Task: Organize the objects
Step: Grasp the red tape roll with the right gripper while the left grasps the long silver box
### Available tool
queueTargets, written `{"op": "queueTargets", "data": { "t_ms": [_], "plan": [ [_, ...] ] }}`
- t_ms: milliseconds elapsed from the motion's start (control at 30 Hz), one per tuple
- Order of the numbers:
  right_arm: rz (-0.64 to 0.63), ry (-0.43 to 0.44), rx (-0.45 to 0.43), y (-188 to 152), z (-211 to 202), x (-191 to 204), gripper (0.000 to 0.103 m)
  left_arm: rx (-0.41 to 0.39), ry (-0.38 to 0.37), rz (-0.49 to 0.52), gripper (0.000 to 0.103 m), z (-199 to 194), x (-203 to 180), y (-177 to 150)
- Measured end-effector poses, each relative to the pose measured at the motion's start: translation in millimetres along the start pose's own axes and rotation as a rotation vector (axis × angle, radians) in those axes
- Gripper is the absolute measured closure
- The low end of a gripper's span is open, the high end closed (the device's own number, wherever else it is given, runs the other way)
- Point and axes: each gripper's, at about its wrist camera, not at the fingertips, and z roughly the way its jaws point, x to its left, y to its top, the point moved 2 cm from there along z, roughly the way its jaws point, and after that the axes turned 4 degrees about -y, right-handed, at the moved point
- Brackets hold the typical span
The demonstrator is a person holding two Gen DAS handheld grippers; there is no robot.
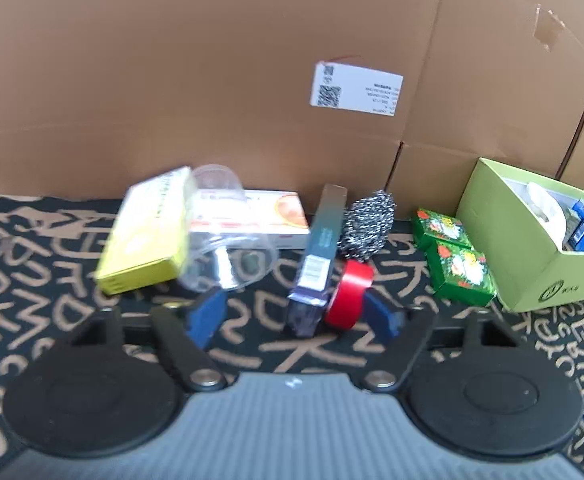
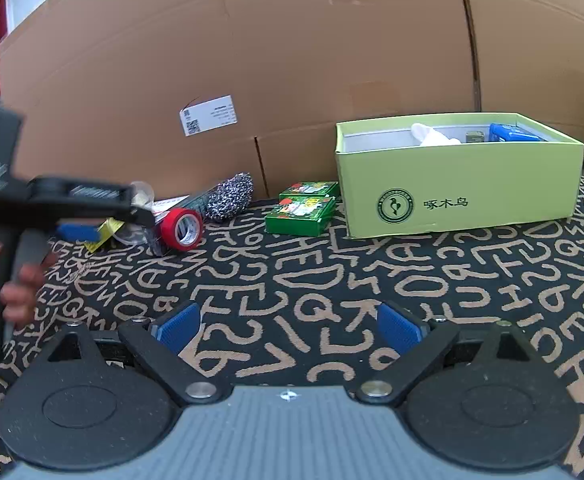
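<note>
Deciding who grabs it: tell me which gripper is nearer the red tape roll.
Left. The left gripper is right at the red tape roll, which stands just inside its right-hand pad. The right gripper hangs open over bare cloth, well short of the roll and off to its right.

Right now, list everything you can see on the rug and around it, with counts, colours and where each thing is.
storage box: one, light green, right side of rug, open, items inside
small boxes: two, dark green floral, just left of storage box
scouring ball: one, steel, against cardboard
tape roll: one, red, on edge, in front of scouring ball
long carton: one, dark blue-purple, left of tape
flat box: one, yellow, far left
clear cup: one, lying beside yellow box
white-orange box: one, behind cup
cardboard wall: brown, behind rug
left claw: open, around carton and tape
right claw: open, over bare rug
hand: one, left edge
</note>
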Motion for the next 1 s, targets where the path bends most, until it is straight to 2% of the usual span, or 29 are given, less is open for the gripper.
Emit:
{"op": "queueTargets", "data": {
  "t_ms": [67,133,167,200,267,367,433,467,500,567,733,867,933,967,1000],
  "plan": [
    [-0.007,-0.001,0.008,0,3,4,0.005,0.014,-0.026,0.022,0.035,8,-9,1],
    [-0.005,0.0,0.021,0,6,7,0.005,0.003,-0.004,0.065,0.038,17,-19,1],
    [-0.003,0.002,0.025,0,8,9,0.005,0.025,-0.005,0.077,0.061,23,-21,1],
    [-0.003,0.003,0.029,0,9,10,0.005,0.053,-0.023,0.079,0.063,27,-22,1],
    [-0.008,0.006,0.033,0,10,13,0.005,0.071,-0.063,0.096,0.063,22,-27,-6],
    [-0.031,0.011,0.029,1,12,18,0.005,0.111,-0.179,0.1,0.062,3,-33,-24],
    [-0.042,0.006,0.044,2,18,19,0.006,0.116,-0.225,0.113,0.061,-13,-34,-38],
    [-0.042,0.008,0.057,2,22,20,0.008,0.111,-0.23,0.106,0.055,-21,-32,-43],
    [-0.042,0.011,0.069,3,26,21,0.008,0.1,-0.229,0.095,0.045,-28,-28,-47],
    [-0.058,0.021,0.075,5,32,26,0.009,0.067,-0.211,0.069,0.039,-40,-20,-51],
    [-0.115,0.065,0.063,13,48,48,0.014,0.021,-0.075,0.069,0.039,-43,-1,-42],
    [-0.143,0.128,0.066,21,68,73,0.022,0.028,-0.031,0.063,0.039,-35,9,-35],
    [-0.148,0.15,0.081,24,80,81,0.025,0.025,-0.041,0.057,0.039,-36,11,-32],
    [-0.15,0.164,0.095,25,87,86,0.029,0.022,-0.059,0.051,0.039,-40,13,-30],
    [-0.156,0.177,0.105,24,92,89,0.045,0.017,-0.07,0.05,0.038,-41,12,-29]
  ]
}}
